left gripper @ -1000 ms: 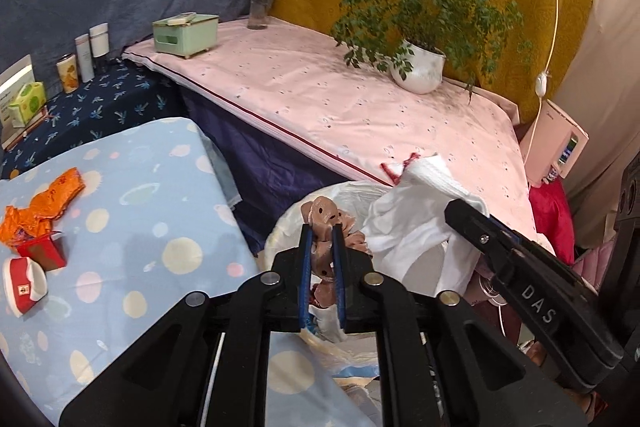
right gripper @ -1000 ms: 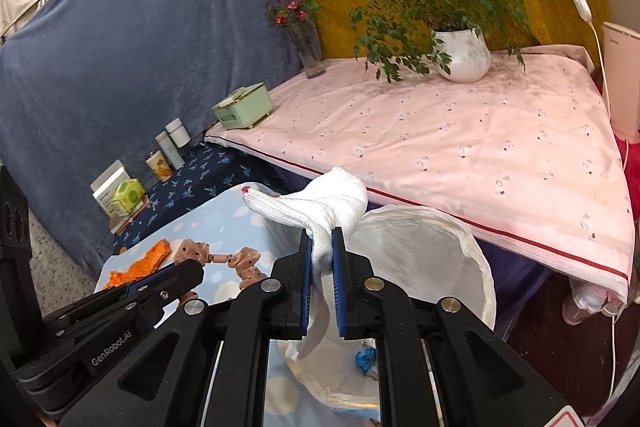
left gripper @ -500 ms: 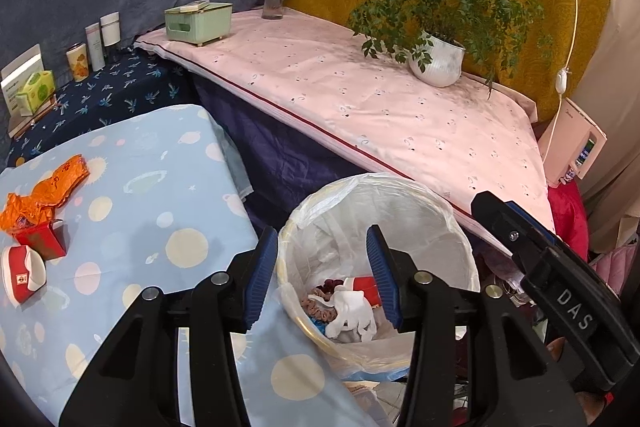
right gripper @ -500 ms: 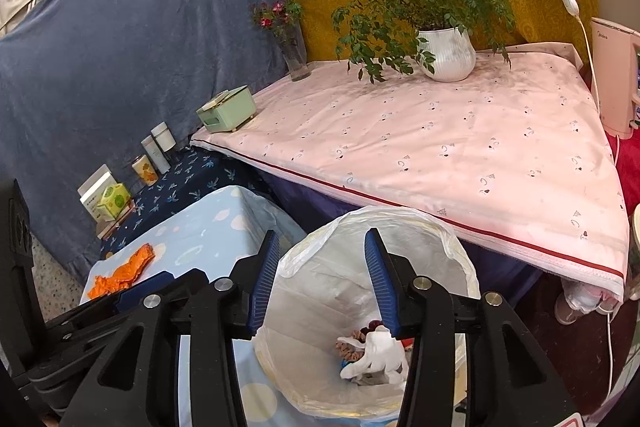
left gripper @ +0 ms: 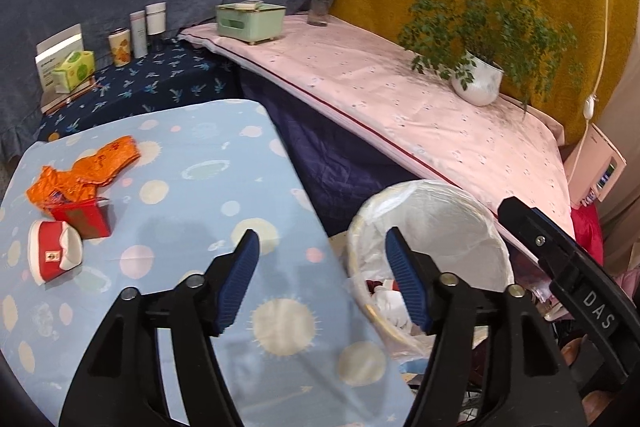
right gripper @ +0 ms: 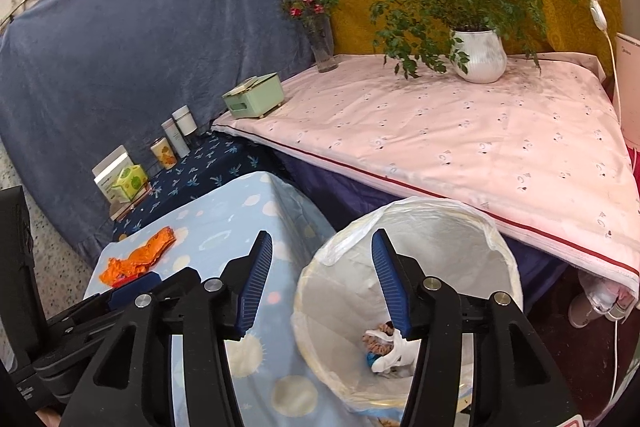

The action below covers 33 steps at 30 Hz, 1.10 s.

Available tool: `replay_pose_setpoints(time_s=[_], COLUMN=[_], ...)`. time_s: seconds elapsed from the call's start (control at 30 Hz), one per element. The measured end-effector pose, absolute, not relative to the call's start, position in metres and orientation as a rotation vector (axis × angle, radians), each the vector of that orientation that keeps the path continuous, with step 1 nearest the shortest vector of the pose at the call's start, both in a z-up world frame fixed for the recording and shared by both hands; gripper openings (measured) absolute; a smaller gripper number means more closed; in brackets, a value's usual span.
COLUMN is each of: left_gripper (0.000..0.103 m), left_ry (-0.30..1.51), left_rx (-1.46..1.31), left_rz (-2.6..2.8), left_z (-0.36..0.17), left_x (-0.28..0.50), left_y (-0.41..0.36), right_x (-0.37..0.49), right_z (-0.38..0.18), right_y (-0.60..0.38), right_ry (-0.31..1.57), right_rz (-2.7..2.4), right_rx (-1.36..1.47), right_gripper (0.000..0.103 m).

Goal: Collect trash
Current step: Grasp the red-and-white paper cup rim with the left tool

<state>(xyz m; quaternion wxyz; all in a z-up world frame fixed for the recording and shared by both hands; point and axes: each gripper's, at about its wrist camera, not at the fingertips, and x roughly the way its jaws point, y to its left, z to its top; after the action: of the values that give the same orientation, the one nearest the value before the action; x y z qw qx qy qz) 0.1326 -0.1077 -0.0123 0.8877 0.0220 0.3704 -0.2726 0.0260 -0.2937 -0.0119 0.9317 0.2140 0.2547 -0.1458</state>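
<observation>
Ahead of your left gripper lies the blue dotted table; to its right, just beside the table edge, the lined bin stands low to catch drops. Both jaws are opening, empty, right gripper included. The orange wrapper, red box and red-white cup wait forward-left.

Both claws' trash now binned.
</observation>
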Motion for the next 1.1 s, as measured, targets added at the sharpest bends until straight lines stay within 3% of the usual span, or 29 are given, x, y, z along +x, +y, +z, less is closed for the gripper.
replay_pose_setpoints(time_s=[0.3, 0.57, 1.1], left_gripper=[0.073, 0.085, 0.091], left_ry=[0.775, 0.769, 0.836], left_rx=[-0.017, -0.049, -0.073], left_rz=[-0.456, -0.357, -0.162], left_z=[-0.016, -0.024, -0.073], left_x=[0.152, 0.167, 0.211], left_y=[-0.050, 0.000, 0.110], right_x=[0.044, 0.063, 0.116], right_z=[-0.008, -0.009, -0.032], right_y=[-0.251, -0.212, -0.127], right_ry=[0.537, 0.564, 0.652], right_rz=[-0.243, -0.185, -0.057], right_rx=[0.394, 0.360, 0.307], right_gripper=[0.057, 0.057, 0.057])
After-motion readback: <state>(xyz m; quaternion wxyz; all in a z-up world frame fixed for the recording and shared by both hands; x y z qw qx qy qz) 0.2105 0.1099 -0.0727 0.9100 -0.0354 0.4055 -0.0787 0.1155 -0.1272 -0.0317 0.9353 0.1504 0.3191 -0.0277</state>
